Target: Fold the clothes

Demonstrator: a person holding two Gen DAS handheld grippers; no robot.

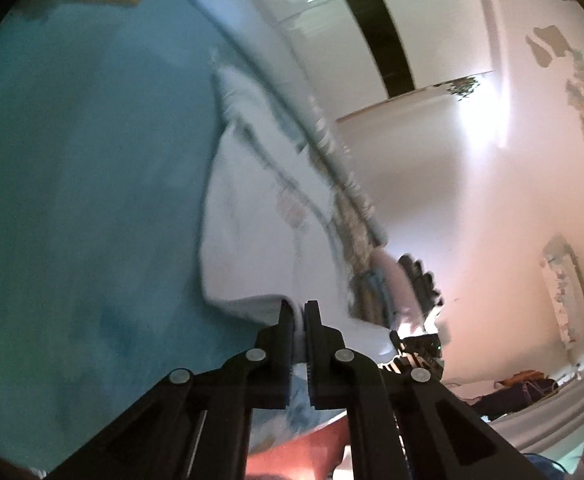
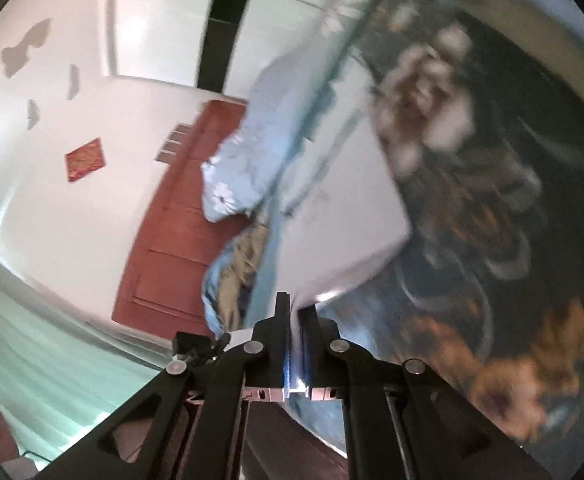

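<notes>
Both grippers (image 1: 299,308) (image 2: 296,304) pinch white garment (image 1: 251,240), stretched lengthwise between them.

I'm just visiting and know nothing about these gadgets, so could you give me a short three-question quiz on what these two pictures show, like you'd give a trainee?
1. True or false: the left gripper is shut on the white cloth garment.
2. What does the right gripper hold? A) nothing B) an edge of the white cloth garment C) the blue flowered pillow
3. Fill in: in the left wrist view, the garment hangs over a plain ____ bed cover.

Key: 1 true; 2 B; 3 teal
</notes>
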